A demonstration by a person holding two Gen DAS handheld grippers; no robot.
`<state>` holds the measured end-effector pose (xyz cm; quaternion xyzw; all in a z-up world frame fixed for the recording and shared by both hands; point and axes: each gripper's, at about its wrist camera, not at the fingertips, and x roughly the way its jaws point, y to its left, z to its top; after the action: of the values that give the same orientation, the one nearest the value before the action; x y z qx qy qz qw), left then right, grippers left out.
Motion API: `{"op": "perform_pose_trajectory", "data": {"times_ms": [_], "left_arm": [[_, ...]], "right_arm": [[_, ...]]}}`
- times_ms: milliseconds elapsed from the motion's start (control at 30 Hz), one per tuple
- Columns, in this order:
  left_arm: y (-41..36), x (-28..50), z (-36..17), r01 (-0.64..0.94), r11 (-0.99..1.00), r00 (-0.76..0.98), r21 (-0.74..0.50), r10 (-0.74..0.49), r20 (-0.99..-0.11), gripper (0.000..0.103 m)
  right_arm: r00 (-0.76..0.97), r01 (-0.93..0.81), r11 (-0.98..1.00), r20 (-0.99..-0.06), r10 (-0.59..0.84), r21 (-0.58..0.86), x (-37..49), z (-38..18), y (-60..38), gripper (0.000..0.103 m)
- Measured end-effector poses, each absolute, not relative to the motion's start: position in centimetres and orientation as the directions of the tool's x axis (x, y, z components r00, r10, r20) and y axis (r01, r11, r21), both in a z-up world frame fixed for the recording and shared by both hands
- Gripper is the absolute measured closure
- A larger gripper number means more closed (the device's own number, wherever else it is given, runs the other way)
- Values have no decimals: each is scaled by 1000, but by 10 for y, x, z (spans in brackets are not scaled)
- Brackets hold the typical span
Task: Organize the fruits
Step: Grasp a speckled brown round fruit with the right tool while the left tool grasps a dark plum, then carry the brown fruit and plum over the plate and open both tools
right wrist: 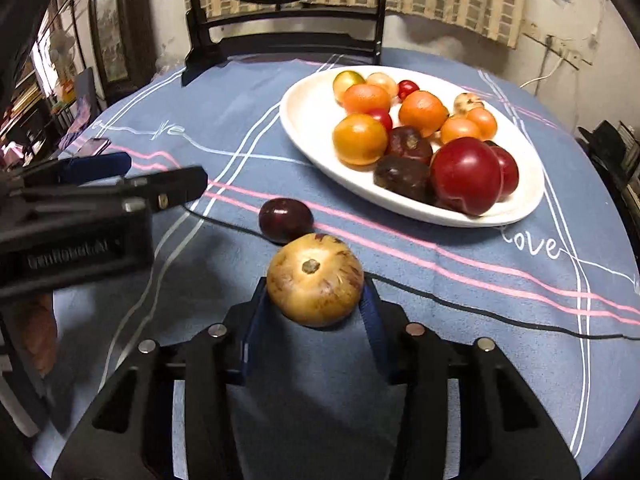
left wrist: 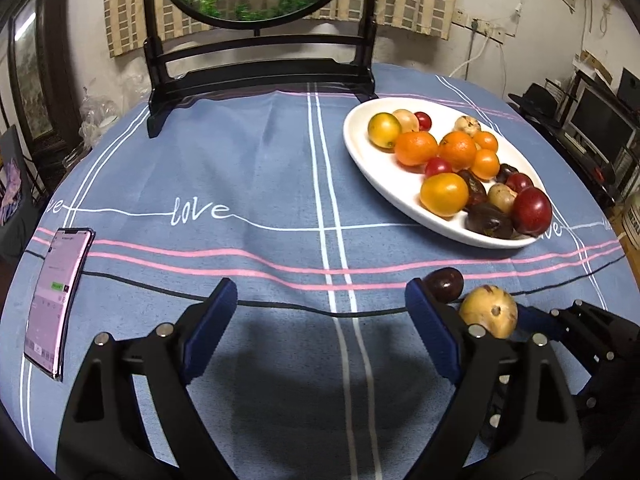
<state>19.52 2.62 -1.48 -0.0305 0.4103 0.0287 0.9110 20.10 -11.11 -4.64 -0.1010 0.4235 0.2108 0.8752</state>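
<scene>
A white oval plate [left wrist: 362, 148] [right wrist: 304, 120] holds several fruits: oranges, yellow and red tomatoes, dark plums. My right gripper [right wrist: 315, 296] is shut on a tan round fruit [right wrist: 315, 279] and holds it above the blue tablecloth; that fruit also shows in the left wrist view [left wrist: 489, 312]. A dark purple plum [right wrist: 285, 219] [left wrist: 445, 283] lies on the cloth just beyond it, short of the plate. My left gripper [left wrist: 320, 300] is open and empty, to the left of the tan fruit; it also shows in the right wrist view [right wrist: 160, 178].
A phone [left wrist: 56, 300] with a lit screen lies on the cloth at the left. A black wooden stand [left wrist: 260, 64] with a round panel stands at the table's far edge. The round table's edge curves close on both sides.
</scene>
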Motion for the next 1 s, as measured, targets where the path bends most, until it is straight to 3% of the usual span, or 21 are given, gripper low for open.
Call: {"op": "perform_pose_trajectory", "data": {"times_ms": [367, 500, 667, 733, 800, 867, 967, 1000], "left_arm": [[2, 190, -22, 35, 999, 666, -39, -52, -744, 16], [-13, 188, -23, 68, 997, 679, 37, -19, -734, 18], [-31, 197, -27, 89, 996, 663, 30, -36, -748, 18], [-40, 205, -32, 113, 993, 640, 37, -44, -767, 25], [-47, 215, -38, 129, 990, 615, 53, -38, -788, 45], [-48, 222, -42, 130, 991, 595, 35, -50, -802, 57], [-47, 228, -43, 123, 992, 589, -2, -75, -805, 72], [-48, 228, -44, 124, 992, 588, 4, -70, -806, 72]], "right_arm": [[605, -350, 921, -709, 363, 172, 198, -16, -183, 61], [593, -310, 924, -713, 373, 225, 204, -14, -206, 61], [580, -317, 911, -705, 407, 266, 204, -9, -209, 61], [578, -327, 904, -698, 422, 276, 202, -6, -210, 61], [572, -330, 901, -699, 429, 283, 201, -5, -211, 61], [573, -322, 904, -702, 423, 281, 202, -6, -212, 61], [569, -318, 906, -708, 419, 280, 204, -8, -212, 61], [565, -320, 905, -710, 420, 281, 204, -9, -211, 61]]}}
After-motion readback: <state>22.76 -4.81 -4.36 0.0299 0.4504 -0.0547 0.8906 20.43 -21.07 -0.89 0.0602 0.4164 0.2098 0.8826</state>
